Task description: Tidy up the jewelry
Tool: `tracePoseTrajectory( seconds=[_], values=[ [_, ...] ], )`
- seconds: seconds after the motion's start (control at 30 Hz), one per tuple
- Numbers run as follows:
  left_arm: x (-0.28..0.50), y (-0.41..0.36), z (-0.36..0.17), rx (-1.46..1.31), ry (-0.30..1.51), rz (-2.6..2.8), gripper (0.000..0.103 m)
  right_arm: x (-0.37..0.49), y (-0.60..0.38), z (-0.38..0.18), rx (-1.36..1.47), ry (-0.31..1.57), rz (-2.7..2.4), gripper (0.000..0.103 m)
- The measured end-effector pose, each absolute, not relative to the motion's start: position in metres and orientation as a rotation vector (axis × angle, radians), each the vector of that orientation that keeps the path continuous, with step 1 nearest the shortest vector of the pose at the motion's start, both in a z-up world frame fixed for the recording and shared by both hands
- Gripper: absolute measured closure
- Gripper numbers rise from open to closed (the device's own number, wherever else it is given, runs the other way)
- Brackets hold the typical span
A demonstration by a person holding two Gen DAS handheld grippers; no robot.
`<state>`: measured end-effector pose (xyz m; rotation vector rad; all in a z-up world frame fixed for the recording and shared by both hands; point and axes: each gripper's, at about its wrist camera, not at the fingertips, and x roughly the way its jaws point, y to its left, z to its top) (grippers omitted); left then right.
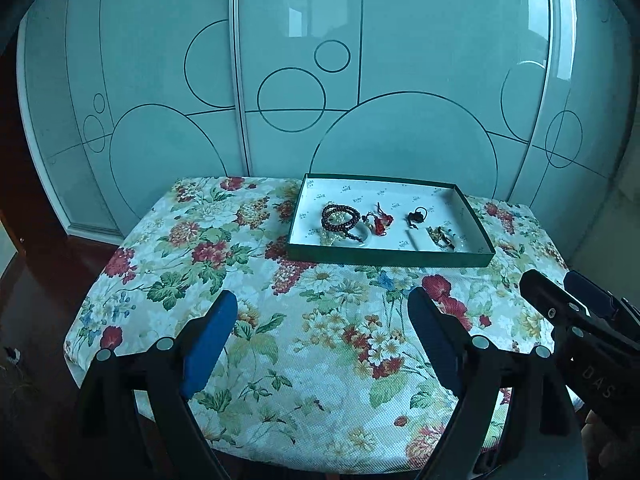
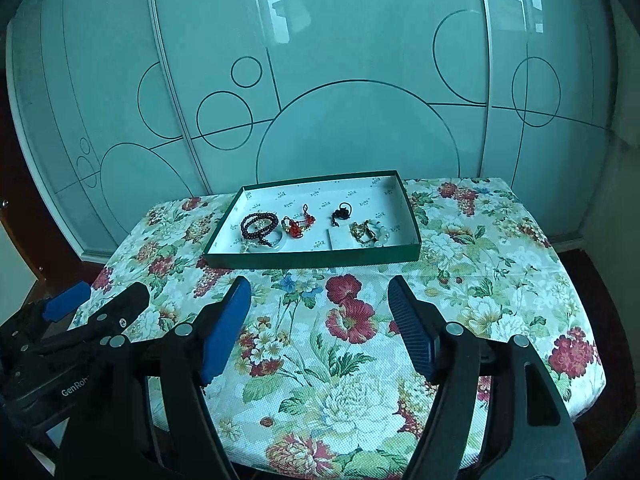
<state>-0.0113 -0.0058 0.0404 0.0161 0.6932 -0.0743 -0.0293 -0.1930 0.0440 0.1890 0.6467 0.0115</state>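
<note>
**Both grippers hung empty short of the jewelry tray**

Already the jewelry lay inside the shallow green tray [image 2: 320,258], which sat on the far part of the floral tablecloth [image 2: 360,360], close to the frosted sliding doors [image 2: 320,100] behind the table. Across the tray's white floor, seen from the right wrist, were a coil of dark bead bracelets [image 2: 258,224] at the left, a red knotted charm [image 2: 298,226] beside it, a small black piece [image 2: 341,213] further right, and a gold-and-pale-bead tangle [image 2: 370,234] next to a white card [image 2: 340,240] near the front wall.

The left gripper [image 1: 322,344] hovered over the near part of the cloth, well apart from the tray, its blue-padded jaws spread wide with nothing between them. The right gripper [image 2: 320,328] hovered likewise on the near side, its jaws also apart and empty. Each gripper showed at the edge of the other's view, side by side above the table's front.
</note>
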Motion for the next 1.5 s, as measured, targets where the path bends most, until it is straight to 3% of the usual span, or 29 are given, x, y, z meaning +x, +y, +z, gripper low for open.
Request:
tracePoseTrajectory(
  seconds=[1.5],
  values=[
    [-0.044,0.007,0.060,-0.007,0.665,-0.069,0.017,-0.068,-0.175,0.065,0.163,0.600,0.018,0.031]
  ],
)
